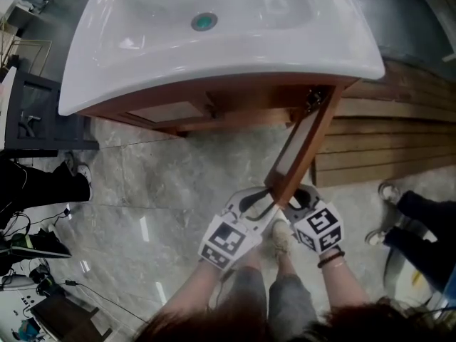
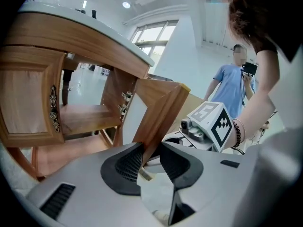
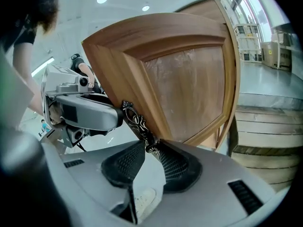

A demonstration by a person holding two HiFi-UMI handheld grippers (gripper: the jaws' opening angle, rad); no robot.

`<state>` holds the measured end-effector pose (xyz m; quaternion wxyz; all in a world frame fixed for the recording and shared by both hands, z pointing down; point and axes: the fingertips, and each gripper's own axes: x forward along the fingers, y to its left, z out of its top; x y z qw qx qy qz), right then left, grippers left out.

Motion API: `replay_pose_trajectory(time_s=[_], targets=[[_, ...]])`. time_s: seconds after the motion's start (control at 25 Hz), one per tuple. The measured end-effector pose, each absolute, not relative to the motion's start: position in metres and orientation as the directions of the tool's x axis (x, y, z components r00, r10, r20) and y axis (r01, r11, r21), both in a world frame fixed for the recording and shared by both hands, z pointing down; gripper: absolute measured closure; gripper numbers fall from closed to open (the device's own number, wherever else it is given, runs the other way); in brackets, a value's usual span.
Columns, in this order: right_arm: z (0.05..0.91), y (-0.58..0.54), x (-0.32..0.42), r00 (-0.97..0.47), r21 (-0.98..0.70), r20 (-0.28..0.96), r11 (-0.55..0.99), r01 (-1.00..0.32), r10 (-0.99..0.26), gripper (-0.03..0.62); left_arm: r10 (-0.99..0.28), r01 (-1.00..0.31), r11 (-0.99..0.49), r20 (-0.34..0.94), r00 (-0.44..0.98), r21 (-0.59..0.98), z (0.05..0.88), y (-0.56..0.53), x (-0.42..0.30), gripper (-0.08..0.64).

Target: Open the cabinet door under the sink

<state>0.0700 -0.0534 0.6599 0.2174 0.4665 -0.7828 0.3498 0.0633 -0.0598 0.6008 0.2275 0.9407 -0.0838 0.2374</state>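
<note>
A white sink [image 1: 214, 55] sits on a wooden cabinet. The right cabinet door [image 1: 303, 148] stands swung far out toward me, and the left door [image 1: 164, 111] is closed. Both grippers meet at the open door's free edge. My left gripper [image 1: 265, 204] is shut on the door's edge [image 2: 161, 108], with the wood wedged between its pads [image 2: 150, 151]. On the door's other face, my right gripper [image 1: 292, 199] is shut on the dark ornate handle [image 3: 139, 124], whose end lies between the jaws [image 3: 150, 150]. The cabinet's inside shelf [image 2: 85, 117] is exposed.
Wooden planks [image 1: 399, 141] lie on the floor right of the cabinet. A dark stand [image 1: 35, 112] is at the left, with cables on the floor. A person in a blue shirt [image 2: 234, 86] stands behind, their shoes [image 1: 388, 191] near the right. My own shoe [image 1: 281, 237] is under the grippers.
</note>
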Motion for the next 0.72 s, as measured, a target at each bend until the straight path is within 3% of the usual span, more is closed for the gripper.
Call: replay_pose_trajectory(time_s=[0.72], targets=[[0.664,0.014,0.158,-0.387,-0.239,0.713,0.317,-0.918,-0.584,0.501,0.025,-0.207,-0.886,0.488,0.873,0.414,0.608,0.009,0.139,0.439]])
